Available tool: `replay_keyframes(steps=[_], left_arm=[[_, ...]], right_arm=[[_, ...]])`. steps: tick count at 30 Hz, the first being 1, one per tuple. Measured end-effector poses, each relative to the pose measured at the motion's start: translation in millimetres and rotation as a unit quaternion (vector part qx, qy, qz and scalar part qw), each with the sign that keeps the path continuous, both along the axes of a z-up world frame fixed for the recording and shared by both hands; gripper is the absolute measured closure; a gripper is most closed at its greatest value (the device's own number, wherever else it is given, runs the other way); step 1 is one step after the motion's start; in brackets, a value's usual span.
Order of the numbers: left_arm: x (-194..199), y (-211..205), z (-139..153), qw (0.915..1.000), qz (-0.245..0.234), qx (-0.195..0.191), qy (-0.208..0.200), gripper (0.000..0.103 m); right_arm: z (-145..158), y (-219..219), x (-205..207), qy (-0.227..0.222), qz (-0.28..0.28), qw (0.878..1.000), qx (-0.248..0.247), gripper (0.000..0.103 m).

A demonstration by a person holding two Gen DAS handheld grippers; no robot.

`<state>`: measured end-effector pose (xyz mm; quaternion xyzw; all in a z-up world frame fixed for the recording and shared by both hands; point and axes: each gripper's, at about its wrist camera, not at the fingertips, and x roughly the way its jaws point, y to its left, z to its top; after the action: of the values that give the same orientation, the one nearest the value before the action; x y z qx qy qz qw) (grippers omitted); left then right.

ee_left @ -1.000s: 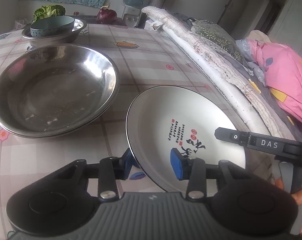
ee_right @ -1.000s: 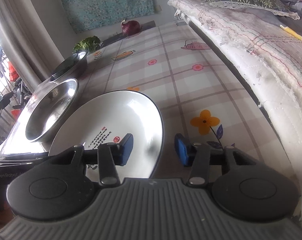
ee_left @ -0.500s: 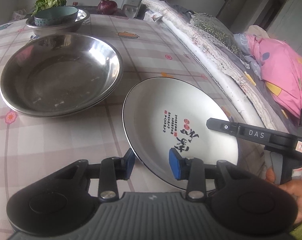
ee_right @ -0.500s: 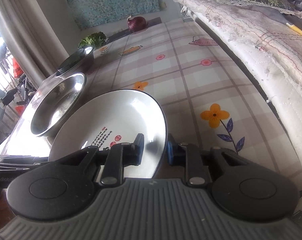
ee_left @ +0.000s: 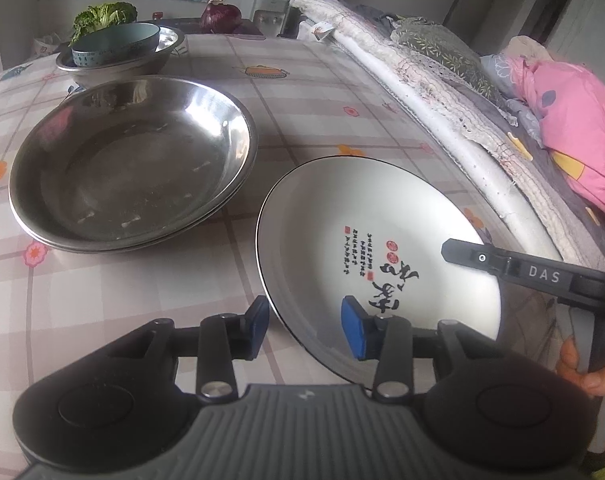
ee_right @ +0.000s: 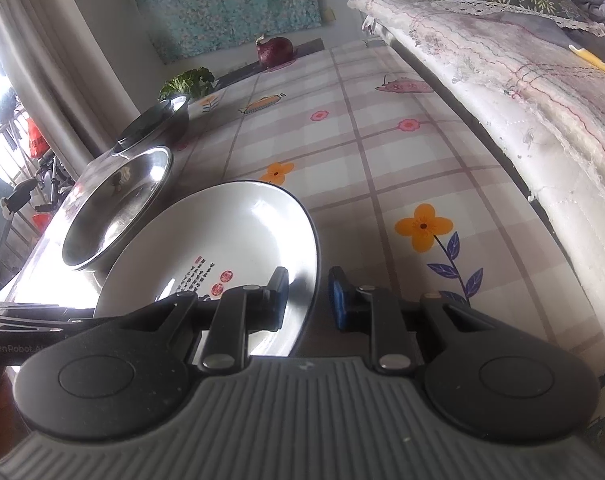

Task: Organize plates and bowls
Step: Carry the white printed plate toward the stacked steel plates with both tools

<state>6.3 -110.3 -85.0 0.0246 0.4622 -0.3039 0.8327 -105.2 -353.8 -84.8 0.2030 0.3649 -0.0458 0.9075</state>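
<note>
A white plate [ee_left: 362,232] with red and black writing is lifted a little above the table; it also shows in the right wrist view [ee_right: 230,240]. My right gripper [ee_right: 308,300] is shut on its near right rim. My left gripper [ee_left: 304,330] is open, its jaws astride the plate's near left rim with a wide gap. Two stacked steel dishes [ee_left: 130,156] lie to the left of the plate. Behind them a steel bowl [ee_left: 142,62] holds a pale blue bowl [ee_left: 114,42].
The table [ee_left: 102,296] has a checked flowered cloth. A bed edge with a white quilt [ee_left: 430,92] runs along its right side, with a pink blanket [ee_left: 574,120] beyond. A red onion [ee_left: 220,18] and green leaves [ee_left: 102,16] sit at the far end.
My right gripper closed onto the plate's rim and the plate tipped up slightly. My left gripper stayed open at the other rim.
</note>
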Motion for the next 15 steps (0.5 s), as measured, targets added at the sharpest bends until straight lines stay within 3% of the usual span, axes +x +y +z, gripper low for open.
replay_keyframes(steps=[15], left_arm=[[-1.5, -15.7, 2.9, 0.9994, 0.01, 0.029, -0.017, 0.057]], right_arm=[[1.5, 12.2, 0.0, 0.001, 0.018, 1.0, -0.023, 0.081]])
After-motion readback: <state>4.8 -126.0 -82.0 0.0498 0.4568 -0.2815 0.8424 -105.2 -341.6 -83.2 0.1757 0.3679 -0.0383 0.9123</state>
